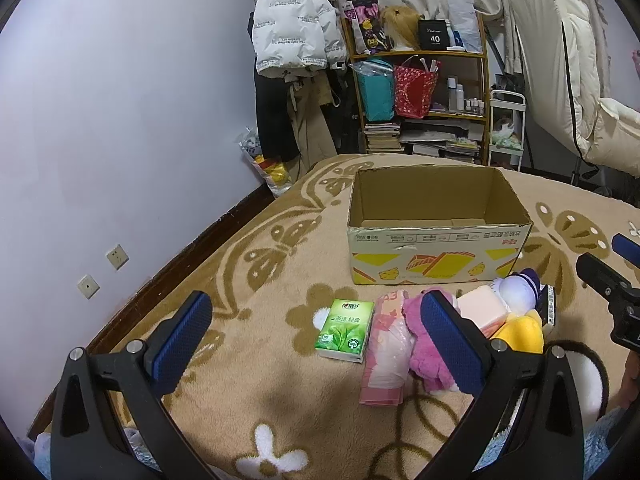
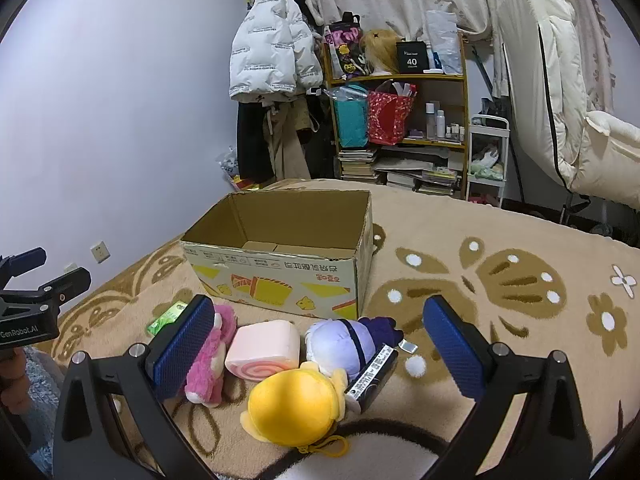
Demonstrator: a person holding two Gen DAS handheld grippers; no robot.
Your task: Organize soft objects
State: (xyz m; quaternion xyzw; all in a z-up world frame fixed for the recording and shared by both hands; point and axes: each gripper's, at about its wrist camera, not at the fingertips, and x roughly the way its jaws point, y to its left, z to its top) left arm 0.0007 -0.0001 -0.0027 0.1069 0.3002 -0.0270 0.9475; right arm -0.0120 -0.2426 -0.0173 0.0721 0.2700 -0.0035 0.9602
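Observation:
An open cardboard box point(image 1: 436, 256) point(image 2: 280, 276) stands empty on the tan flowered blanket point(image 1: 280, 412). In front of it lie a green tissue pack point(image 1: 346, 330) point(image 2: 166, 316), a pink plastic packet point(image 1: 386, 356), a pink plush point(image 1: 426, 354) point(image 2: 208, 364), a pink swirl-roll cushion point(image 1: 482, 310) point(image 2: 266, 348), a lilac plush point(image 1: 518, 292) point(image 2: 344, 344), a yellow plush point(image 1: 520, 334) point(image 2: 294, 404) and a dark labelled item point(image 2: 372, 376). My left gripper point(image 1: 318, 344) is open above the tissue pack. My right gripper point(image 2: 320, 348) is open over the plush toys and empty.
A shelf point(image 1: 420, 96) with bags, books and bottles stands behind the bed, beside hanging coats point(image 1: 292, 32). A white cart point(image 1: 506, 128) and a white duvet point(image 1: 560, 80) are at the right. A wall point(image 1: 120, 120) with sockets runs along the left.

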